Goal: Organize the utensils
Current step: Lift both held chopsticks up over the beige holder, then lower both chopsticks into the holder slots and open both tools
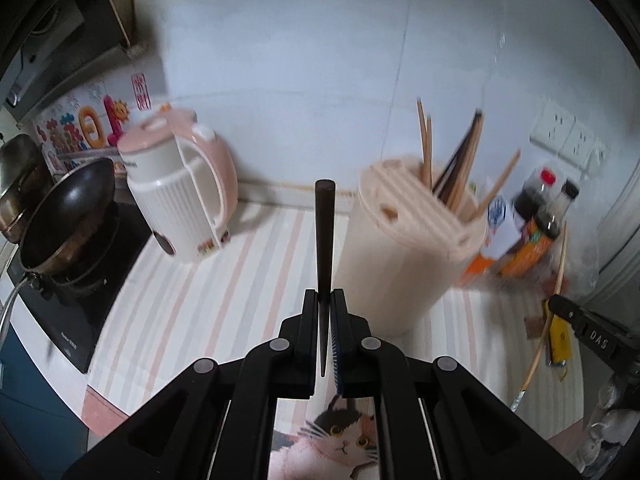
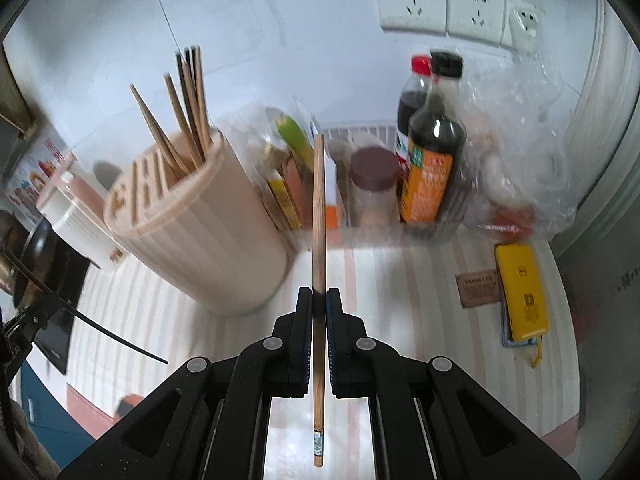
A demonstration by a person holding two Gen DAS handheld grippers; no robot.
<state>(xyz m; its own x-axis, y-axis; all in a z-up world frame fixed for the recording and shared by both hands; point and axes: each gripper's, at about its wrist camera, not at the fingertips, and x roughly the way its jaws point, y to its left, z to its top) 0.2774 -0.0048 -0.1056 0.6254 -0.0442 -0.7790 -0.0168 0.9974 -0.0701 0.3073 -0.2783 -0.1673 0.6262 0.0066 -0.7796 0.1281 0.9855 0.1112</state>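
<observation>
A kitchen counter with a striped mat (image 1: 208, 292). The left gripper (image 1: 326, 300) is clamped on a dark chopstick (image 1: 323, 240), raised before a beige utensil holder (image 1: 404, 248) already bristling with chopsticks (image 1: 460, 164). A pink kettle (image 1: 180, 184) and a black wok (image 1: 64, 216) stand to its left. The right gripper (image 2: 319, 298) grasps a pale wooden chopstick (image 2: 319, 208); only its view shows clearly sauce bottles (image 2: 432, 152), wall sockets (image 2: 452, 8) and a yellow device (image 2: 520, 292)
</observation>
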